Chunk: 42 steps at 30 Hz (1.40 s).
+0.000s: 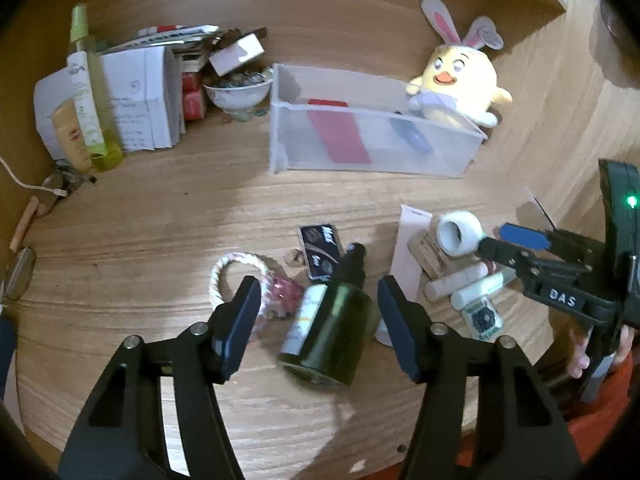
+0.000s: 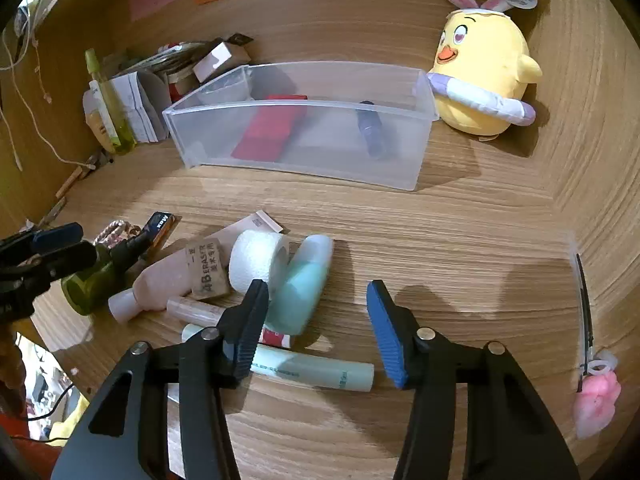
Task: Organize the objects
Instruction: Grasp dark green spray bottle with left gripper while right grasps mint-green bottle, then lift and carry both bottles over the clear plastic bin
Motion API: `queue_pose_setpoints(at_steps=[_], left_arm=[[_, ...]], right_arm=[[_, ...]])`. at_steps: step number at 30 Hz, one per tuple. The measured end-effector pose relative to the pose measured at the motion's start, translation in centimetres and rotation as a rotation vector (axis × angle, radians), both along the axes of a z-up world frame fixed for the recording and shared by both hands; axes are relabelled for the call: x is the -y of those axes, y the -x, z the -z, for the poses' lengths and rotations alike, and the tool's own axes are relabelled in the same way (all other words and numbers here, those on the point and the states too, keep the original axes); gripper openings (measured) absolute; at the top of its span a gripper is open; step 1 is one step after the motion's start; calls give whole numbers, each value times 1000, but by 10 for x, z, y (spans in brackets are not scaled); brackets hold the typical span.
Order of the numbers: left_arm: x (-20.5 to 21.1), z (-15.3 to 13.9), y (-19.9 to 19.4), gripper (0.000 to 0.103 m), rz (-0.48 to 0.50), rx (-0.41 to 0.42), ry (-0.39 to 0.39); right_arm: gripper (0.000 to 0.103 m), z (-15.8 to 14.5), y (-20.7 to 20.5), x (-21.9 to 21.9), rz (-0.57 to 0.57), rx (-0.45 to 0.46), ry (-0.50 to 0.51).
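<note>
Lying betw the spread fingers of the left gripper (image 1: 318, 320): green bottle (image 1: 332, 336); right gripper (image 2: 316, 328) also wide open, teal bottle (image 2: 302, 288) touching its left finger

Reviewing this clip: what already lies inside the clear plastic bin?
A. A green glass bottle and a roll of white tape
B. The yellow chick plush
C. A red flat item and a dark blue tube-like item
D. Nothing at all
C: through the wall of the clear plastic bin a red flat item and a dark blue tube-like item show; the other listed things lie outside it.
</note>
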<state>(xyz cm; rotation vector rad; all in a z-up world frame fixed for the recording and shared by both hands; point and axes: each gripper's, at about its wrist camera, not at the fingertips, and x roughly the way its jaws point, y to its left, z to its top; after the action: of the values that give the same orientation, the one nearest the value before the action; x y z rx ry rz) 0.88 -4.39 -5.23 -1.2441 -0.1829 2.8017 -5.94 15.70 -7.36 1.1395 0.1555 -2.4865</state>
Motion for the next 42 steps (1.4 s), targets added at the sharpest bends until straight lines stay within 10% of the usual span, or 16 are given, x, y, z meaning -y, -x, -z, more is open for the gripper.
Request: queue_pose_setpoints(at_steps=[21,42], left_arm=[[3,24,7,41,3,41,-86],[17,-30,18,41,-54,-123,-109]], right_arm=[[23,13,18,8,22,36,-41],[23,-37,15,-8,70,-103,50]])
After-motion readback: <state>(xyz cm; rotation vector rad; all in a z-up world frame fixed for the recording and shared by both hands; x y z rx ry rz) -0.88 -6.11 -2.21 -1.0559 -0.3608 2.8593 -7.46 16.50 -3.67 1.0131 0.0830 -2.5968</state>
